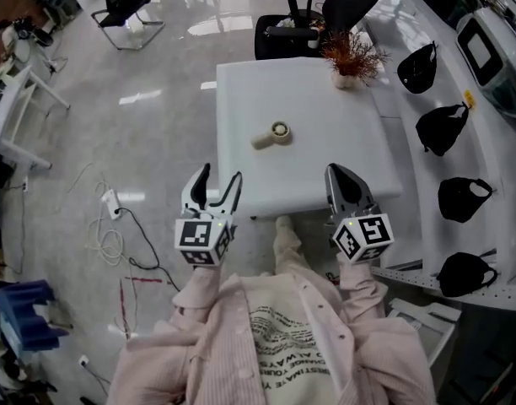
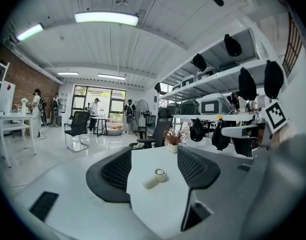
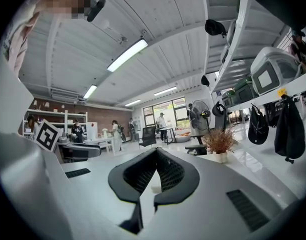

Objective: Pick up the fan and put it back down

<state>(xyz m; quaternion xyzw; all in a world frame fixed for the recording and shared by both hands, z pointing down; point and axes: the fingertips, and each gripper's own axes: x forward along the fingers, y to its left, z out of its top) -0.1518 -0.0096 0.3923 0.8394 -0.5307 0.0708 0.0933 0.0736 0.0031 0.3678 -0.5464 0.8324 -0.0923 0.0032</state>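
A small cream hand-held fan lies on its side near the middle of the white table. My left gripper hovers at the table's front left edge, open and empty. In the left gripper view the fan shows ahead between the parted jaws of the left gripper. My right gripper hangs over the front right part of the table, shut with nothing in it. The right gripper view shows the right gripper with its tips together, and a bit of the fan shows past them.
A potted dry plant stands at the table's far right corner. A black office chair is behind the table. To the right runs a white shelf with black caps. Cables and a power strip lie on the floor to the left.
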